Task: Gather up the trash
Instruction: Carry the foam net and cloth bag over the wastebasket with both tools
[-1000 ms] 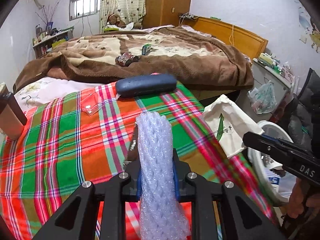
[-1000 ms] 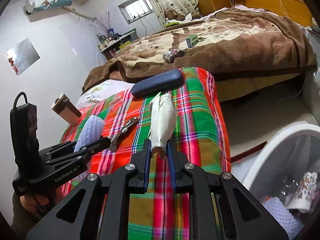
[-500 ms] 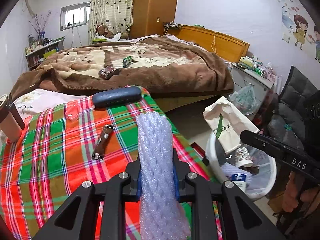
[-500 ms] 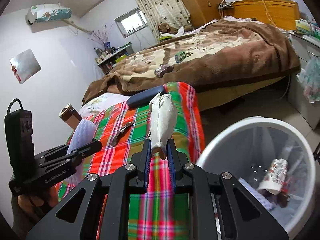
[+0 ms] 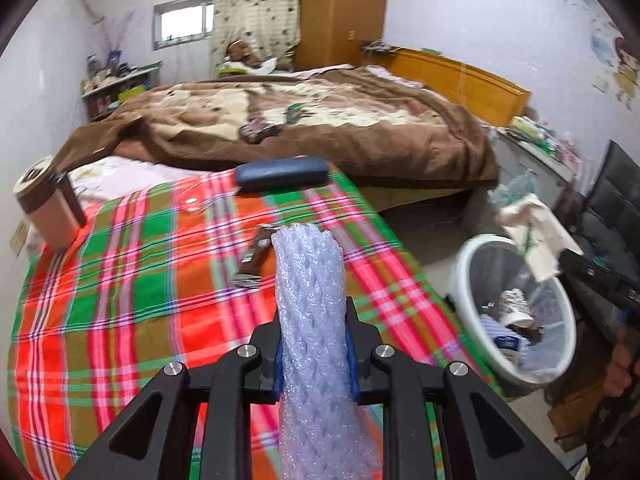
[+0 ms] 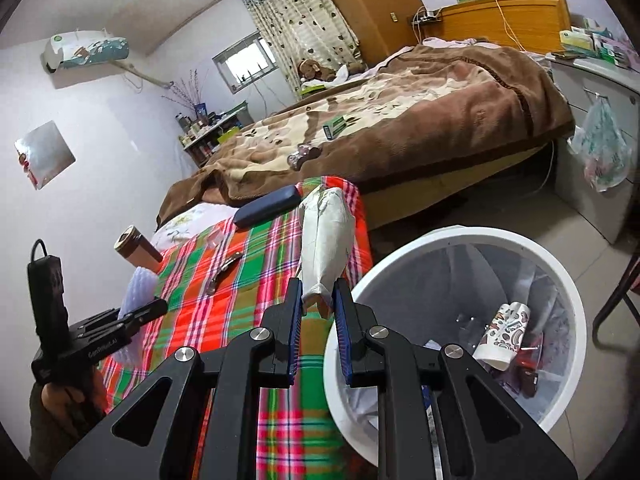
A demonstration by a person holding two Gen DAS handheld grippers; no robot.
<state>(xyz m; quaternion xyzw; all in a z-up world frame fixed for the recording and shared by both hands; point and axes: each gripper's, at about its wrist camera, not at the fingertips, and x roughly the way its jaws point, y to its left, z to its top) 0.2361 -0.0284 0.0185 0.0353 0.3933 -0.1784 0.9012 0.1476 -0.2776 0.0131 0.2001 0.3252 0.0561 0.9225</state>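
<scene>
1. Carry step: left gripper point(image 5: 314, 344) fingers are clamped on a foam net sleeve point(image 5: 310, 280) above the plaid desk point(image 5: 120, 280).
2. Right gripper point(image 6: 318, 320) fingers pinch a crumpled white wrapper point(image 6: 326, 240) beside the white trash bin point(image 6: 460, 240), at right.
3. Next, I judge: bring each over the bin and release.

A dark blue case point(image 5: 280, 173) lies on the plaid blanket point(image 5: 132, 280) near a brown cup point(image 5: 46, 204).

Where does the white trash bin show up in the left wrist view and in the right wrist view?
Left wrist view: the white trash bin stands on the floor at the right, beside the plaid cloth.
Right wrist view: the bin fills the lower right, just right of the right tool.
Shared landmark: the dark blue case at the plaid cloth's far end.
</scene>
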